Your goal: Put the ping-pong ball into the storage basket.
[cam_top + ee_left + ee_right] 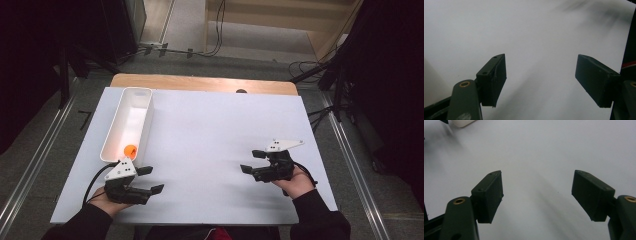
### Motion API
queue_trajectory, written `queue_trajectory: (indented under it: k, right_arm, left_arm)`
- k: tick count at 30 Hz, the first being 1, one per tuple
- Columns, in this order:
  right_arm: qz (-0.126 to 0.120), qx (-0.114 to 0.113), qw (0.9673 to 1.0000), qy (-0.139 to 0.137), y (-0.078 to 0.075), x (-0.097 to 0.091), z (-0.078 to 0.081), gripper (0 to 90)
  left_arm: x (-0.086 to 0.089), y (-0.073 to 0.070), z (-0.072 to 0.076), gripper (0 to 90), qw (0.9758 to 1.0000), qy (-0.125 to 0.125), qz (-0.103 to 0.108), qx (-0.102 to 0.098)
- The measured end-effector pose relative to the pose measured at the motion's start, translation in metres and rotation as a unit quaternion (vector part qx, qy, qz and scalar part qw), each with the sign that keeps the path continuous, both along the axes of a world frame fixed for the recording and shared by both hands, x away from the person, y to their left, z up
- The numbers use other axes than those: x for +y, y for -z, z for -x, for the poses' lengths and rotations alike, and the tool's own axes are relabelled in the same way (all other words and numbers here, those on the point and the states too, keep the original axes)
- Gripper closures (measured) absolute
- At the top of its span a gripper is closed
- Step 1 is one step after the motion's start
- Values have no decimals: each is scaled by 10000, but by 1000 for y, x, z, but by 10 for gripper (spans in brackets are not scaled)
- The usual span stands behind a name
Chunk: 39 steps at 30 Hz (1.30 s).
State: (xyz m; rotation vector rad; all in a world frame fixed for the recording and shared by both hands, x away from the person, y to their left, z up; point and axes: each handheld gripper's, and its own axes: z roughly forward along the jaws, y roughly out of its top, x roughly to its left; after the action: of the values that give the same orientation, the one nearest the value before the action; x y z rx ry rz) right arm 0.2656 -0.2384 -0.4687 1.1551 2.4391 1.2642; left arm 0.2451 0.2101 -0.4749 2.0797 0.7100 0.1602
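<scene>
I find the work close to done, by my reading. At the worktop's (pixel 210 150) left edge stands the long white bin (pixel 141 100), running front to back, and the orange ball (pixel 130 149) lies inside it at the near end, against the front wall. The ball is small, round, bright orange and looks whole. My left gripper (pixel 150 180) sits just in front of the bin near the front-left corner, jaws released and holding nothing. My right gripper (pixel 253 162) rests toward the front-right, jaws likewise spread and vacant. I see nothing else loose left to place.
</scene>
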Motion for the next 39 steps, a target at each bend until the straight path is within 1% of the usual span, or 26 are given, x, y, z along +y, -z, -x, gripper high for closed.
queue_trajectory:
  k: [10,11,16,17,18,21,27,29,30,32,36,39]
  right_arm:
    - [29,16,9999,97,4,-6,11,239]
    - [27,-11,10000,74,5,-7,11,238]
    - [10,43,9999,93,8,-9,15,238]
    - [34,5,10000,79,9,-9,16,239]
    - [32,45,9999,99,9,-9,18,238]
    - [29,10,9999,104,9,-10,21,238]
    - [-5,18,9998,200,11,-16,28,238]
    - [-28,-18,9997,222,12,-17,30,238]
    - [-49,21,9997,236,12,-18,31,239]
    - [-101,8,9996,272,13,-20,33,238]
    - [-108,-12,9994,330,14,-23,37,239]
    - [-62,-17,9993,379,17,-25,39,238]
  left_arm:
    - [0,0,-1,253,10000,-6,-22,5]
    - [0,0,-1,253,10000,-15,-21,9]
    - [0,1,-1,253,10000,-38,5,14]
    - [0,1,-1,253,10000,-22,-5,11]
    - [0,1,-1,253,10000,-24,-3,10]
    - [0,1,-1,253,10000,-26,-2,13]
    - [0,1,-2,253,10000,-72,9,13]
    - [0,1,-2,253,10000,-68,-16,9]
    - [1,1,-2,253,10000,-66,-15,13]
    - [1,1,-2,253,10000,-75,-5,14]
    - [1,1,-2,253,10000,-60,-21,14]
    - [2,1,-2,253,10000,-66,-4,-2]
